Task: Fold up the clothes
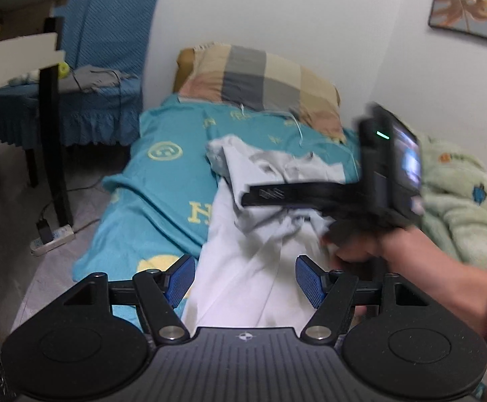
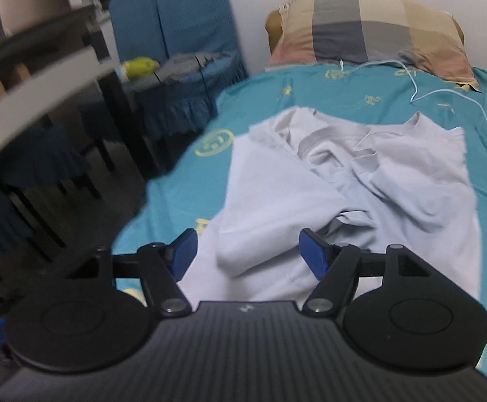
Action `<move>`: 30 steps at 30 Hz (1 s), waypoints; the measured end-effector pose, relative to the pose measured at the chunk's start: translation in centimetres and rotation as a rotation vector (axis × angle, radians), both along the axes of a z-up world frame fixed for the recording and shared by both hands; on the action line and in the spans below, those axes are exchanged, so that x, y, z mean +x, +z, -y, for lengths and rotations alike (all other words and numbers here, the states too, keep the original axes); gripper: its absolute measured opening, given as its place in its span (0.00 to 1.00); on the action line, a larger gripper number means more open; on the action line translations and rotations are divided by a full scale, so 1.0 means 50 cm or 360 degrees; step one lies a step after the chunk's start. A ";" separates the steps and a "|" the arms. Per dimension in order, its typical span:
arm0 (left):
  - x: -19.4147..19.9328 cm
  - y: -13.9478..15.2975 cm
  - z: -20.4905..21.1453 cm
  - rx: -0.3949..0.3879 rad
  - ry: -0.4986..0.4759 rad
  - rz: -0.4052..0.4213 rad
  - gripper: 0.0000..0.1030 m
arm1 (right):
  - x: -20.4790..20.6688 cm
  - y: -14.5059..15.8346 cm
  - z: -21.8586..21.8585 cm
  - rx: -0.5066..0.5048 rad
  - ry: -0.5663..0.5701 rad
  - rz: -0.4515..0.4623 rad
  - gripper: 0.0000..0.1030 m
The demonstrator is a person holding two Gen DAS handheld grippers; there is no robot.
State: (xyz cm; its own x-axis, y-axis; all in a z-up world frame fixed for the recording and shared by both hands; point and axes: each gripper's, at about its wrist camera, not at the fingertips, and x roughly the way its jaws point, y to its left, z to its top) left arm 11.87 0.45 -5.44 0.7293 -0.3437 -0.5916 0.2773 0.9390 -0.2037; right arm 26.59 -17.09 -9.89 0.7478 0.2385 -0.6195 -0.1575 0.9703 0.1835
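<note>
A pale grey-white shirt lies crumpled on the teal bed sheet, collar toward the pillow. In the right wrist view my right gripper hovers over the shirt's near folds, open, blue pads clear of the cloth. Seen from the left wrist, my left gripper is also open above the shirt's lower part, with nothing pinched. The right gripper shows there side-on and blurred, held by a hand, its fingers reaching left over the bunched upper shirt.
A checked pillow lies at the bed's head and a green fleece blanket at the right. A thin white cable runs across the sheet. Blue-covered chairs, a dark table leg and a power strip stand left of the bed.
</note>
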 end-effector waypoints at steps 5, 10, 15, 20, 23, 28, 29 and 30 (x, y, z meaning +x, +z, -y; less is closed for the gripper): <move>-0.004 -0.023 0.012 -0.0060 -0.0080 -0.0059 0.67 | 0.047 -0.028 -0.033 -0.0242 0.0020 0.0021 0.09; -0.021 -0.026 0.036 -0.0015 -0.0138 -0.0003 0.67 | 0.069 0.023 0.038 -0.0199 -0.0139 0.0189 0.07; -0.011 -0.044 0.057 0.0010 -0.0163 -0.0050 0.67 | 0.122 0.025 0.171 -0.0019 -0.0400 0.0161 0.07; 0.003 -0.069 0.083 0.0098 -0.0173 -0.0060 0.67 | 0.185 -0.045 0.278 0.0172 -0.0549 0.0011 0.07; 0.019 -0.089 0.094 0.0144 -0.0182 -0.0085 0.67 | 0.212 -0.084 0.303 0.0217 -0.0570 -0.0031 0.07; 0.055 -0.112 0.090 0.0011 -0.0189 -0.0163 0.67 | 0.217 -0.103 0.322 0.0274 -0.0544 -0.0042 0.09; 0.059 -0.112 0.090 0.0002 -0.0183 -0.0153 0.67 | 0.212 -0.098 0.324 0.0292 -0.0532 -0.0049 0.09; 0.061 -0.110 0.090 -0.0007 -0.0179 -0.0137 0.67 | 0.206 -0.092 0.326 0.0312 -0.0520 -0.0058 0.09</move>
State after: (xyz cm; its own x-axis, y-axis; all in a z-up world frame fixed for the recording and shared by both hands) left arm 14.93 -4.06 -10.97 0.6325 -0.4230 -0.6489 0.3621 0.9020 -0.2352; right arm 36.90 -33.41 -14.51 0.7826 0.1078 -0.6132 0.1642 0.9143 0.3703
